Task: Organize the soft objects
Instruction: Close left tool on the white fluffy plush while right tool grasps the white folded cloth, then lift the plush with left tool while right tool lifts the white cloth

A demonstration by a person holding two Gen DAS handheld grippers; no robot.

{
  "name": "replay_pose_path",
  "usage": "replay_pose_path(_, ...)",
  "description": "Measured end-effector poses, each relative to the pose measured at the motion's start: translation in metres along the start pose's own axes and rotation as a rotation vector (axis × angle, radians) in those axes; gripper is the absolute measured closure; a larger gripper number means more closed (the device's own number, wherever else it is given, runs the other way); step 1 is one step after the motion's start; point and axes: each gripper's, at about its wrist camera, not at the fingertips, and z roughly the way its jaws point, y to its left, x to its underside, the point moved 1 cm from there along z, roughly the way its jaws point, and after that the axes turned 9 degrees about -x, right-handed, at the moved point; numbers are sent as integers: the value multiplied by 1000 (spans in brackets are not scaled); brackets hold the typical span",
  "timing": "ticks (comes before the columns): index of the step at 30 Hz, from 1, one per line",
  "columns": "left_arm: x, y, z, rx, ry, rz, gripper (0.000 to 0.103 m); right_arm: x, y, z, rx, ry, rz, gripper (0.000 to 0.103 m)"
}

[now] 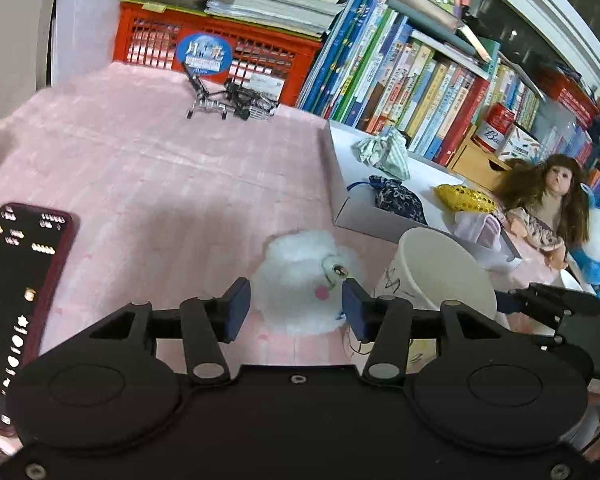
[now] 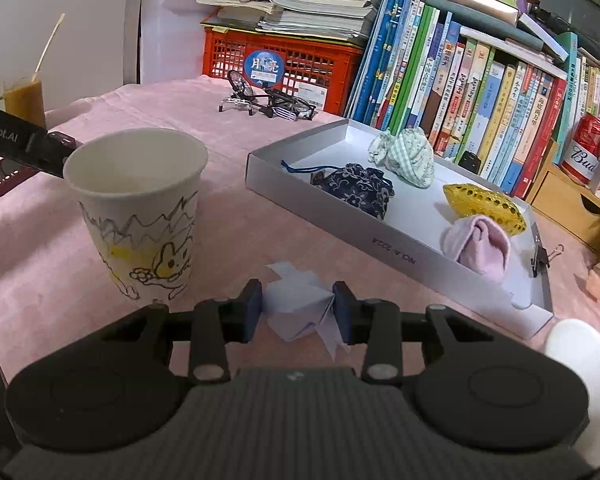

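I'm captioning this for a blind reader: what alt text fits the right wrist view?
The right gripper has its jaws shut on a folded paper shape over a pink cloth. A paper cup stands to its left; a grey tray of soft items lies to its right.

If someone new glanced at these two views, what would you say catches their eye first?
Probably the right gripper pinching a folded lilac paper shape over the pink cloth, beside the doodled paper cup. Next, the grey tray holding four soft bundles, in front of the row of books. In the left view, a fluffy white toy lies on the cloth just beyond the left gripper.
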Motion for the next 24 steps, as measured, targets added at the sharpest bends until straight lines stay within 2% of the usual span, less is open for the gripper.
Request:
replay_pose_path(5,-5,30,25,126,125,-343,57,1,-2,0,2,1,19,59)
replay_pose_path(7,-3,36,33,130,142,-410,56,2,-1,0,2,3,17,59)
replay_pose_path(11,2,40,46,144,161,-477,60,2,-1,1,1,3,20,59)
replay_pose_path(17,0,37,39,125,131,-458,65,1,-1,0,-6,-3,22,59)
replay_pose_path(24,4,36,7,90,92,-345,65,1,1,-12,-20,-16,30,59)
